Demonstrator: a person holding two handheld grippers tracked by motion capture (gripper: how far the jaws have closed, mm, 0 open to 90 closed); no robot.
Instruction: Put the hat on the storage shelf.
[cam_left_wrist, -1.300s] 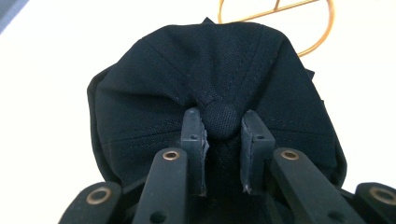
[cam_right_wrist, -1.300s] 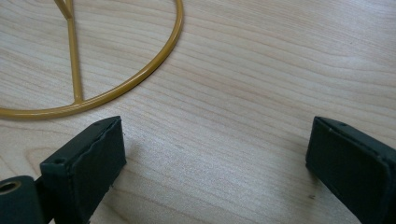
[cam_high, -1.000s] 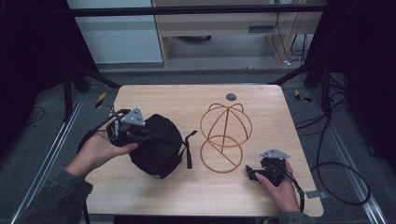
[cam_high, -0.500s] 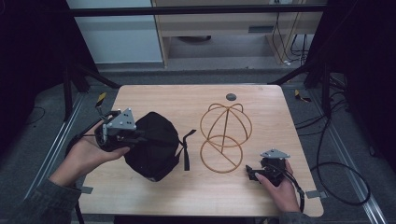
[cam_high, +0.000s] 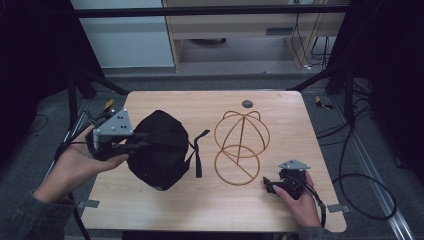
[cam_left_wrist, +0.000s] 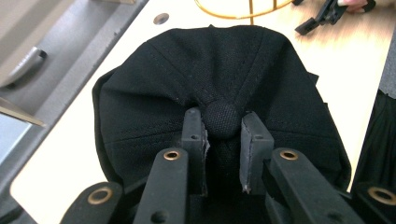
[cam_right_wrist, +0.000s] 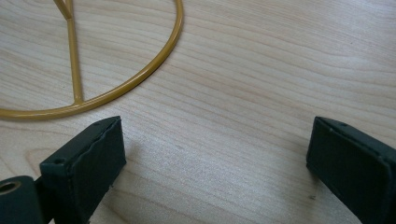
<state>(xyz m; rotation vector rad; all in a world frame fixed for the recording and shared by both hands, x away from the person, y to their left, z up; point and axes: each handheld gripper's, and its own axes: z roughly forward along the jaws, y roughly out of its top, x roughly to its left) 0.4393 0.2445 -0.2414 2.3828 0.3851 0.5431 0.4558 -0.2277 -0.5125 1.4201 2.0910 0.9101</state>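
One black cap (cam_high: 159, 148) on the left half of the wooden bench (cam_high: 210, 210), its far underside hidden; a strap trails off its right edge. Left gripper (cam_left_wrist: 223, 128) — jaws closed on the cap's crown, pinching fabric either side of the top button (cam_left_wrist: 221, 119). One gold wire cap frame (cam_high: 241, 145) stands just right of the cap, apparently not touching it. Right gripper (cam_right_wrist: 215, 156) rests low at the bench's near right, jaws spread wide, nothing between them — frame's base ring just ahead. One dark round spot (cam_high: 247, 104) near the far edge, too small to identify.
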